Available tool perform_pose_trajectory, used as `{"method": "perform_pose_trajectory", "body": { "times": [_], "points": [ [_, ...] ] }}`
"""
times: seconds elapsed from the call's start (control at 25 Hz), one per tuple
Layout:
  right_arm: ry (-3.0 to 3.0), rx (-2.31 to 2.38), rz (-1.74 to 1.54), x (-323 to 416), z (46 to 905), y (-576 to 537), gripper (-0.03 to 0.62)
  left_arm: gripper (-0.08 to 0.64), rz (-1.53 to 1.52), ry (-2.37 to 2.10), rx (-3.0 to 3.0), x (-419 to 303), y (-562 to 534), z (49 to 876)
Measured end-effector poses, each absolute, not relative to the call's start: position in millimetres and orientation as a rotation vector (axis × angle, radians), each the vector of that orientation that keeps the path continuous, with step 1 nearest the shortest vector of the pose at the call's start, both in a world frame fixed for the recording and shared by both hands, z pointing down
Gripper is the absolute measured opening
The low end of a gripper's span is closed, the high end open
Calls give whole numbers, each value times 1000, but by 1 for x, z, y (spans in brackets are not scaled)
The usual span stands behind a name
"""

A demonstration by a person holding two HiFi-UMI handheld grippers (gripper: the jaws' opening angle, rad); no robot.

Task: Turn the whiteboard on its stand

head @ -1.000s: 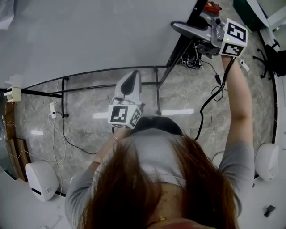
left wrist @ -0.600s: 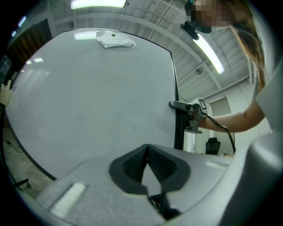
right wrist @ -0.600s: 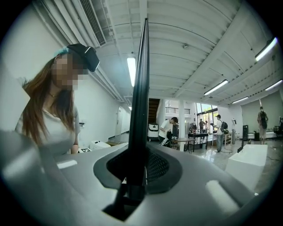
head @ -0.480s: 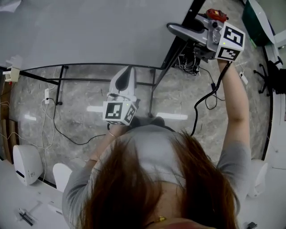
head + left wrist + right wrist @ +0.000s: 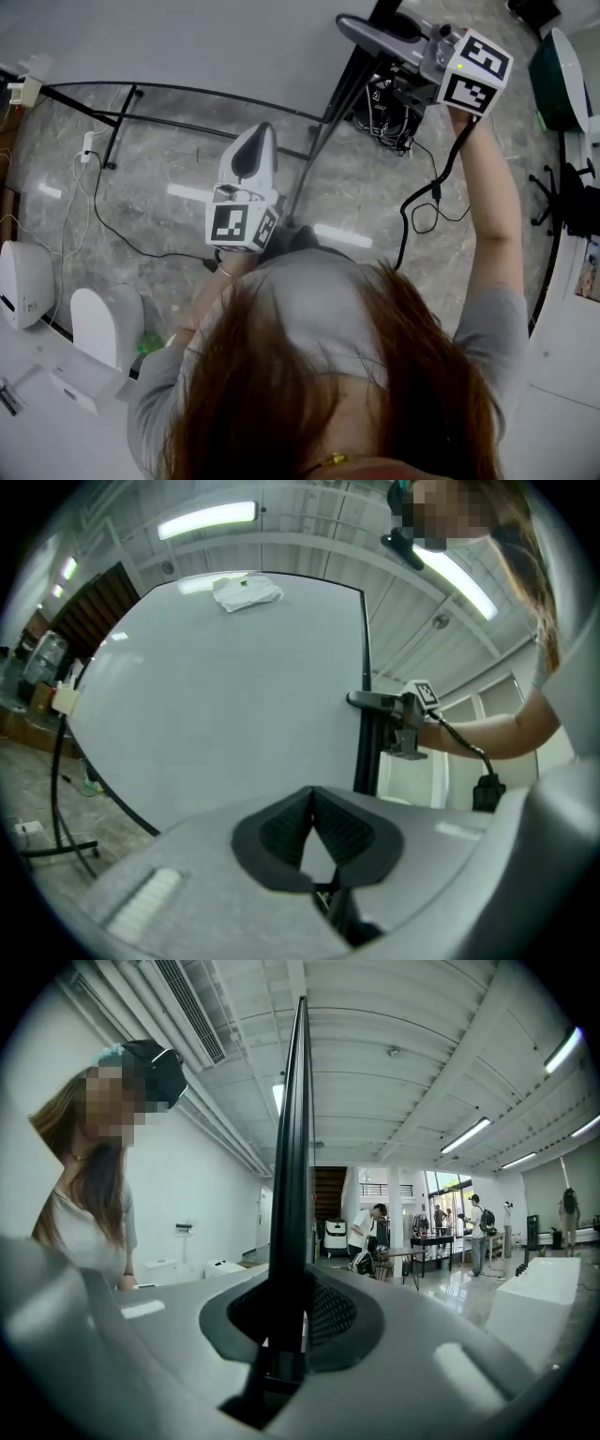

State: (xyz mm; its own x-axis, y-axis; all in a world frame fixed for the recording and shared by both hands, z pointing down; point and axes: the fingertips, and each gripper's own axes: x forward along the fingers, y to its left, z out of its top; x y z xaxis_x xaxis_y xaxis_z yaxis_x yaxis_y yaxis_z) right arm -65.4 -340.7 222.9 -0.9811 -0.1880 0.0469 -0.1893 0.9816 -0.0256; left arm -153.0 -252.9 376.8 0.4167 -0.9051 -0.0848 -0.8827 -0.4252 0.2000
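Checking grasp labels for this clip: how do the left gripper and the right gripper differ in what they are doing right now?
The right gripper has just been closing its jaws, which clamp the black edge of the whiteboard; the left gripper has its jaws together on nothing. The right gripper sits at the board's edge; the left gripper hangs apart from the board, looking at its white face. Both have the same grey body.

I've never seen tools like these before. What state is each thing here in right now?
Whiteboard: blank, its black edge held in the right gripper.
Right gripper: jaws have just been closing, clamped on the whiteboard's edge.
Left gripper: shut, nothing in it.
Cloth: crumpled, on the whiteboard.
Ceiling lights: on.
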Motion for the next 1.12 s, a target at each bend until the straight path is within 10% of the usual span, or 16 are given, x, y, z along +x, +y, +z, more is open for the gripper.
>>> {"method": "perform_pose_trajectory", "body": {
  "times": [1.12],
  "points": [
    [-3082, 274, -33, 24, 214, -314, 52, 3, -241, -1556, 2567, -144, -203, 374]
  ]
}}
